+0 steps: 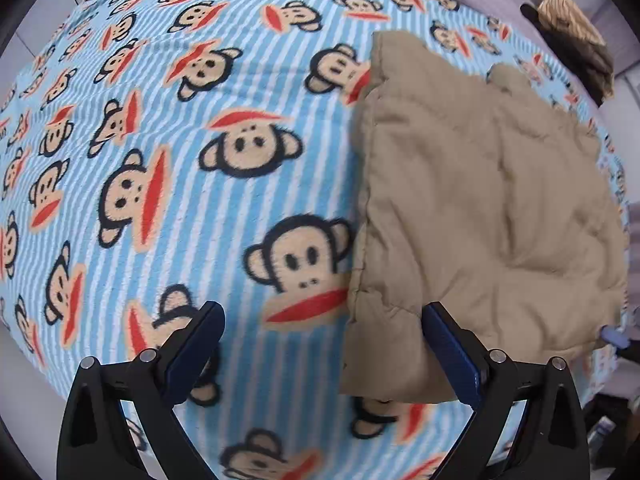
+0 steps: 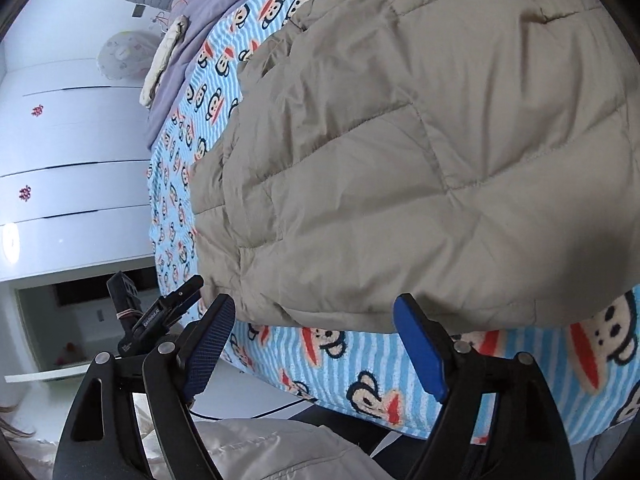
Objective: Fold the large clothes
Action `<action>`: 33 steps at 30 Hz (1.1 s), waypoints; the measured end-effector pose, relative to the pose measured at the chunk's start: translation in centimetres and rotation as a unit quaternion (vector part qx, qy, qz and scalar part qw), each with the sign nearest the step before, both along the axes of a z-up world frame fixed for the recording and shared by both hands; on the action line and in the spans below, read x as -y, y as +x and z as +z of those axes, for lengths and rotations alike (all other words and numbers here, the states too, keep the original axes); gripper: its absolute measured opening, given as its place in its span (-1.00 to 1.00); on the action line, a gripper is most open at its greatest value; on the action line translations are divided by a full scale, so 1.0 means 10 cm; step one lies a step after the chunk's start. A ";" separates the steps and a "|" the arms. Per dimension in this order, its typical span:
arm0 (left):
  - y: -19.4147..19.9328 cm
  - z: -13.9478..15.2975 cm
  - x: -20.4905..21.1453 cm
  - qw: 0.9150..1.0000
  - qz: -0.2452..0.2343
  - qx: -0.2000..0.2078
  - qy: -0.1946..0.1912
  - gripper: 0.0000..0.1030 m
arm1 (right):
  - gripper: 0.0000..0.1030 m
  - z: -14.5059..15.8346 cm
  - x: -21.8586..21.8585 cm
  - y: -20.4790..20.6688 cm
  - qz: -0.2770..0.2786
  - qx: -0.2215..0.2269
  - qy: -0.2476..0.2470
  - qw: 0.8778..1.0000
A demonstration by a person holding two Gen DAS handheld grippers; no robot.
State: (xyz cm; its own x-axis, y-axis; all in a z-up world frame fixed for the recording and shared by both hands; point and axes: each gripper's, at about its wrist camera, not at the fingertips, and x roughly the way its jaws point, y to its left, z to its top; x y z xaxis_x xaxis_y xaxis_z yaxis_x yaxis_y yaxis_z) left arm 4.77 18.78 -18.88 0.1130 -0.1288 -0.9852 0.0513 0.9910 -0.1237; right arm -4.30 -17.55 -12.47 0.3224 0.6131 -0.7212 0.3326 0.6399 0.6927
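Observation:
A tan quilted jacket (image 1: 480, 200) lies folded on a bed covered by a blue striped monkey-print blanket (image 1: 200, 160). In the left wrist view my left gripper (image 1: 323, 314) points down over the jacket's near left corner. It is open wide, and the corner lies by its right finger (image 1: 448, 344) without being pinched. In the right wrist view the jacket (image 2: 420, 140) fills most of the frame. My right gripper (image 2: 314, 306) hovers open just off the jacket's near edge, with nothing between its pads.
A lavender cover (image 2: 208, 8) and a cream cloth (image 2: 164, 56) lie at the bed's far end. A dark and tan furry item (image 1: 572, 36) sits at the bed's edge. White cupboard doors (image 2: 72, 140) stand beside the bed. A black clip-like device (image 2: 148, 316) and pale padded fabric (image 2: 272, 452) are near the right gripper.

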 end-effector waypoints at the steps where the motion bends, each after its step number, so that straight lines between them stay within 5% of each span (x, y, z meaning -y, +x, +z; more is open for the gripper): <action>1: -0.02 -0.09 -0.03 1.000 -0.001 -0.007 0.011 0.94 | 0.63 -0.02 0.02 -0.03 -0.006 -0.011 -0.003 1.000; 6: -0.05 -0.34 -0.23 0.999 0.009 -0.029 0.033 0.94 | 0.63 -0.31 0.17 -0.06 -0.024 -0.053 -0.017 0.998; 8: -0.03 -0.29 -0.29 0.999 0.009 -0.028 0.015 0.94 | 0.63 -0.37 0.17 -0.04 -0.028 -0.064 -0.026 0.997; 12: 0.14 -0.13 -0.44 0.992 0.018 -0.026 -0.124 0.94 | 0.63 -0.38 0.15 -0.03 -0.033 -0.071 -0.039 0.996; 17: 0.51 -0.29 -0.30 0.956 -0.020 -0.069 -0.284 0.94 | 0.63 -0.38 0.10 -0.02 -0.034 -0.076 -0.055 0.995; 21: 0.74 -0.53 0.05 0.950 -0.072 -0.098 -0.288 0.94 | 0.63 -0.42 0.09 0.01 -0.037 -0.083 -0.065 0.994; 26: 0.91 -0.57 0.45 0.930 -0.136 -0.111 -0.324 0.94 | 0.63 -0.45 0.06 0.06 -0.032 -0.088 -0.081 0.992; 33: 0.88 -0.70 0.68 0.935 -0.177 -0.125 -0.280 0.96 | 0.64 -0.41 0.01 0.08 -0.026 -0.092 -0.095 0.991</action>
State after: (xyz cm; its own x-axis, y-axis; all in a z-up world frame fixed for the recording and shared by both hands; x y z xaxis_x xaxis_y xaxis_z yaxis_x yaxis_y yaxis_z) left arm 13.57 11.96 -25.85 -0.2591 -0.6175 -0.7426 0.2634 0.6946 -0.6695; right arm -3.53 -17.70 -16.54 0.2023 0.4462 -0.8718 0.4788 0.7315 0.4855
